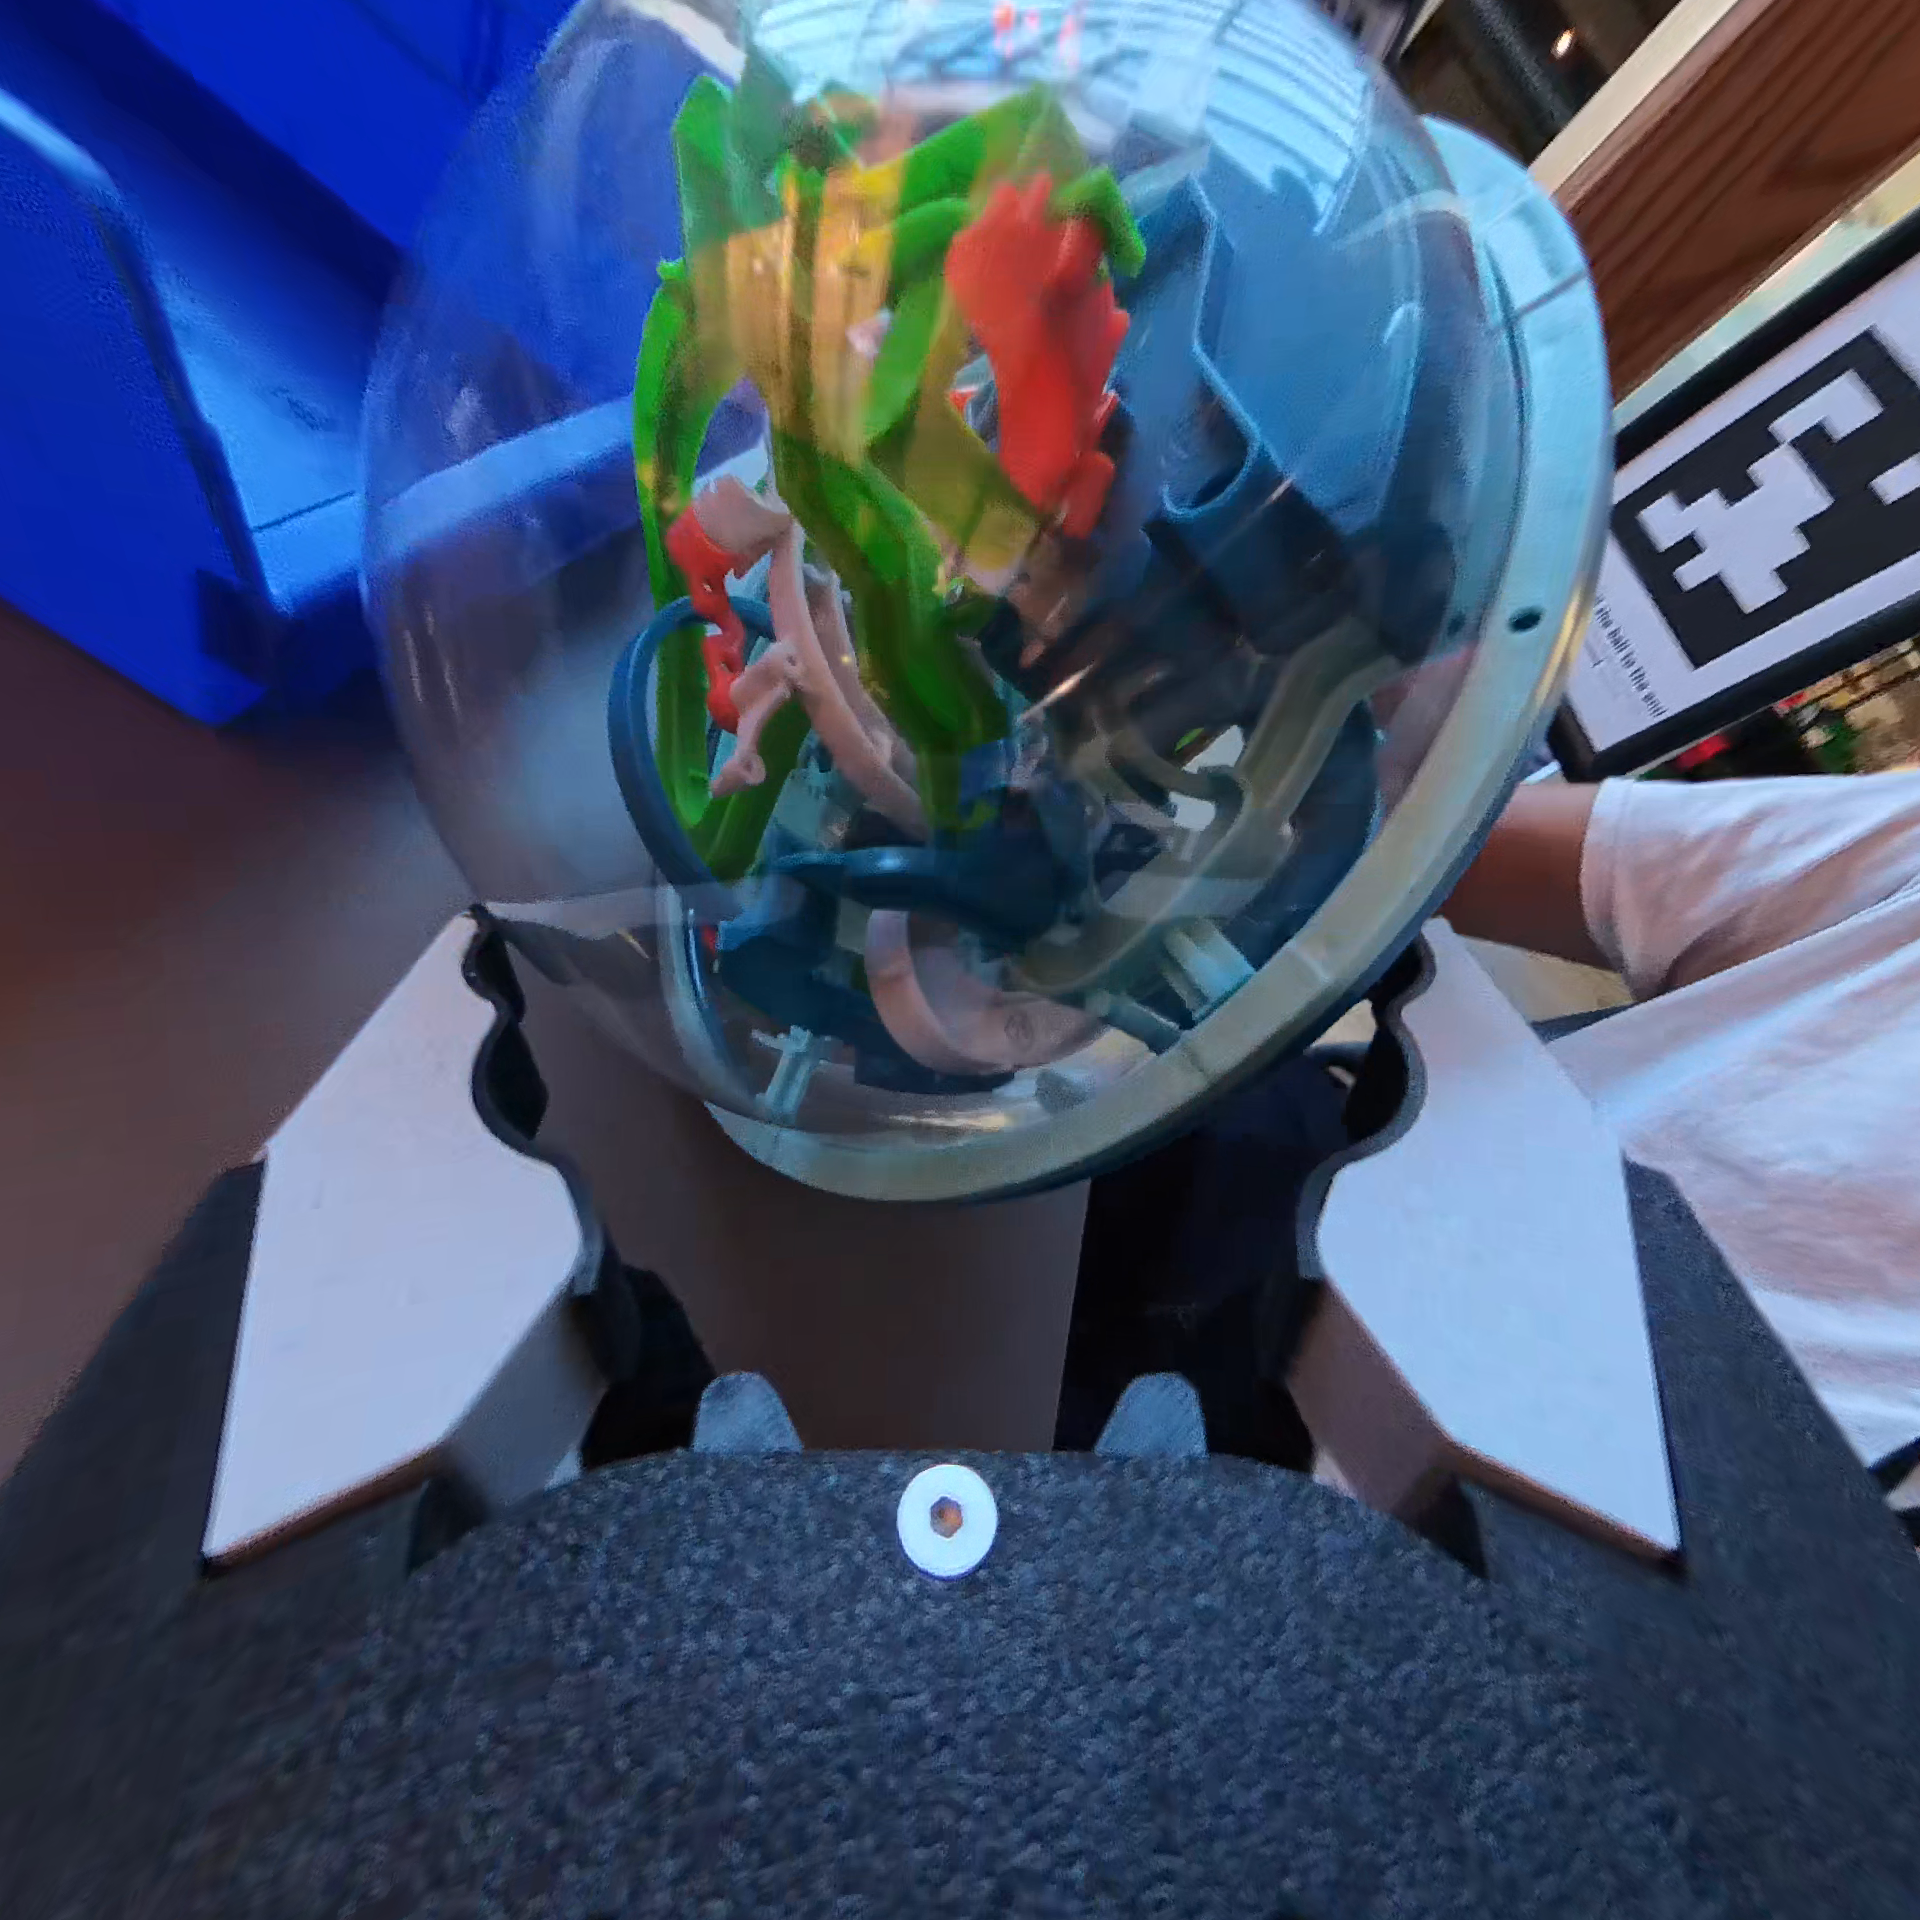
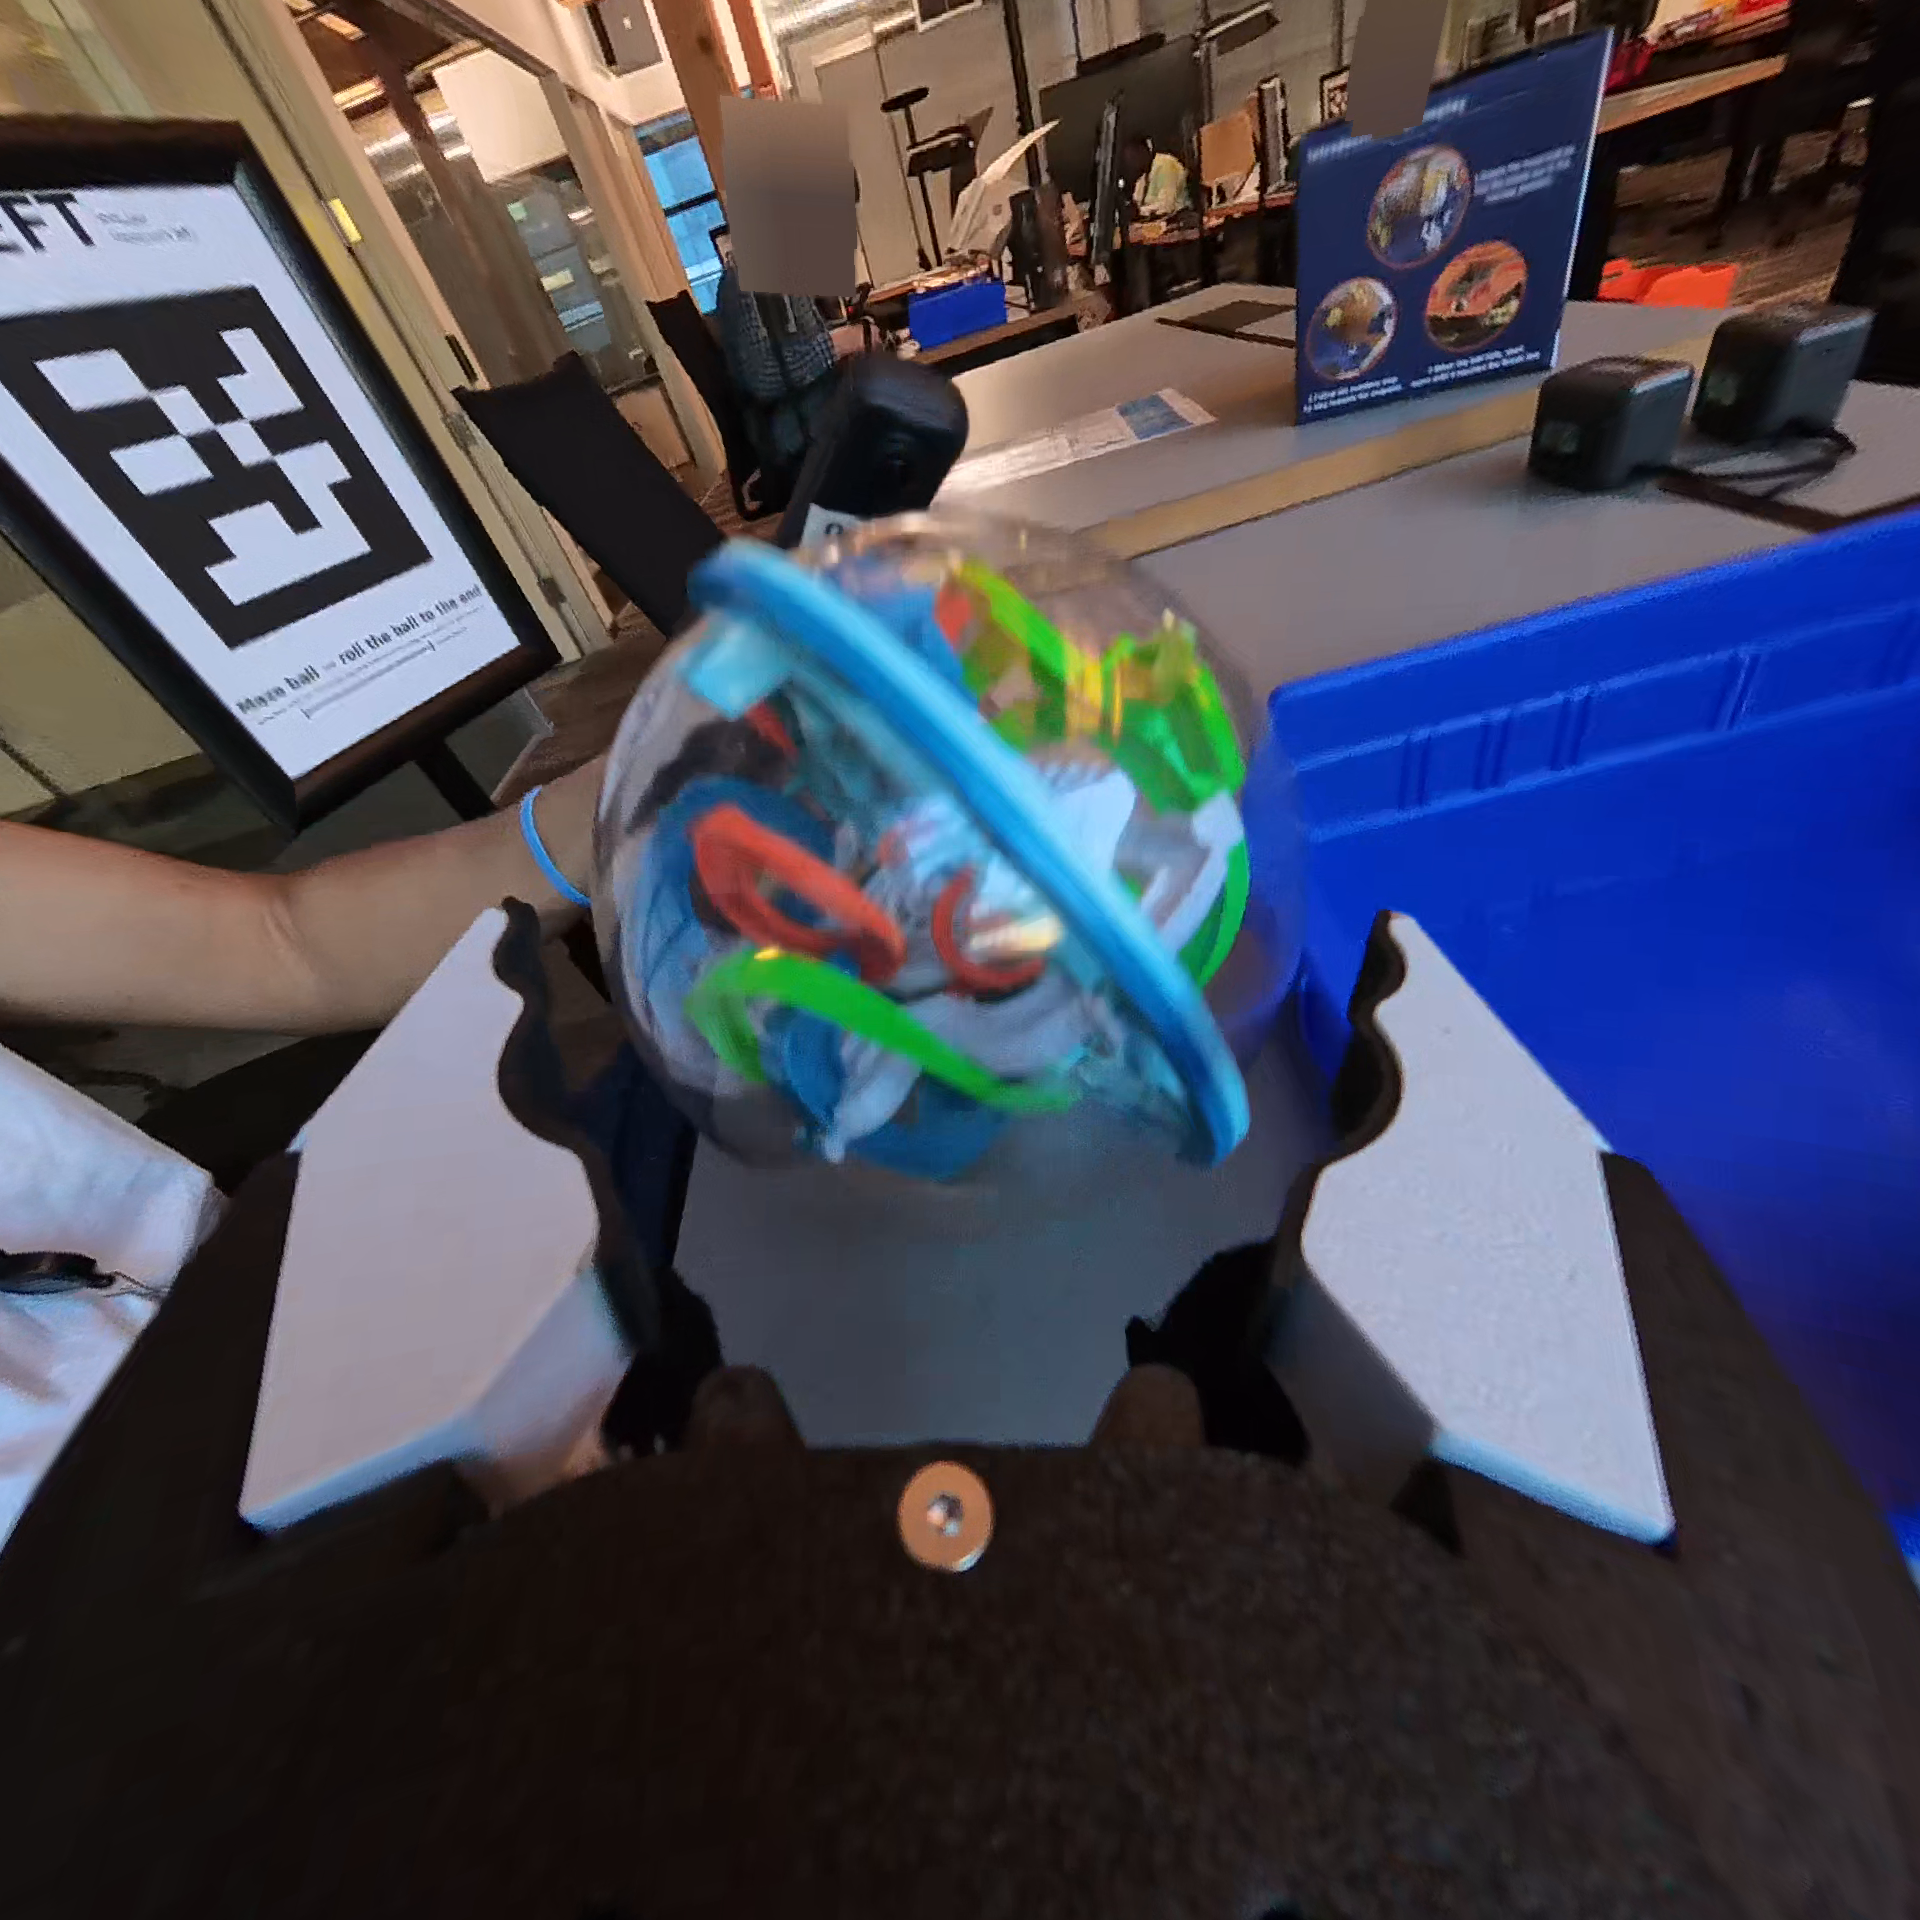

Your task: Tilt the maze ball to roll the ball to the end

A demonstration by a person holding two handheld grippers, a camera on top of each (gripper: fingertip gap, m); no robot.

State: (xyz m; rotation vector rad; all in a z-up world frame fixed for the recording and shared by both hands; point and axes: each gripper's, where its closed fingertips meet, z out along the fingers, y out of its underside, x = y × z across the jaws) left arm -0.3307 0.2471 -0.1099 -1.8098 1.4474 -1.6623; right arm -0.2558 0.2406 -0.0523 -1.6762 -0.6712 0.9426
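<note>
The maze ball (image 1: 987, 582) is a clear sphere with green, red, blue and pink tracks inside and a pale ring around it. It is held up between my two grippers. In the left wrist view my left gripper (image 1: 940, 951) is open wide, and the sphere's underside rests against its fingertips (image 1: 488, 966). In the right wrist view the maze ball (image 2: 925, 862) is blurred and sits between the spread fingers of my open right gripper (image 2: 945, 956). The left gripper's black body (image 2: 883, 436) shows behind the sphere. I cannot make out the small ball inside.
A blue bin (image 2: 1610, 831) stands close to the right of the sphere, and also shows in the left wrist view (image 1: 156, 416). A framed sign with a black-and-white marker (image 2: 208, 468) stands at the left. A person's forearm (image 2: 260, 914) reaches in. The grey table (image 2: 935, 1299) is below.
</note>
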